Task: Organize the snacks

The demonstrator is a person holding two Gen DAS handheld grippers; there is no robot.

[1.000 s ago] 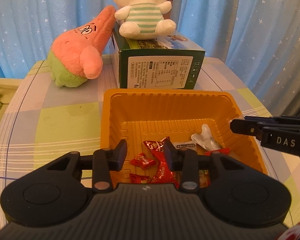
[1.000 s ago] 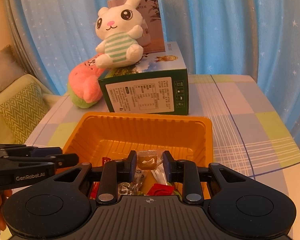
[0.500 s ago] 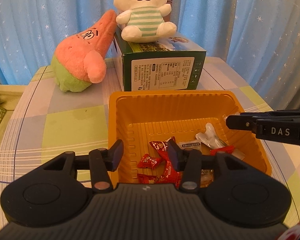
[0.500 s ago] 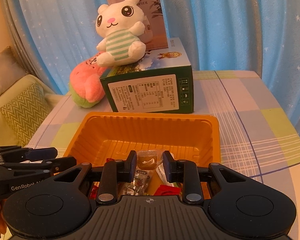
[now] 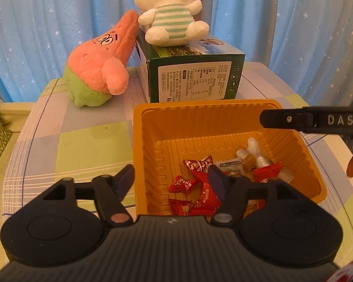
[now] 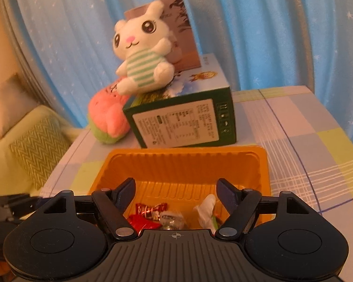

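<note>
Grippers both spread wide over orange tray (image 5: 138,145), nothing held.
Right gripper (image 6: 175,191) wide open above tray's near end, caramel candy (image 5: 248,162) lying loose w/ red-wrapped sweets (image 5: 201,185) at 6 o'clock on tray floor. Left gripper (image 5: 171,179) wide too, straddling tray's 9 o'clock wall. Best lifted straight up, clear of rim, before reaching for next snack; none seen on tablecloth (image 5: 82,141).

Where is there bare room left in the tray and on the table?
Free: the orange tray floor's far half, toward the green box; tablecloth left of the tray, below the pink plush. Crowded: the near half, piled with red candies and clear-wrapped sweets.
</note>
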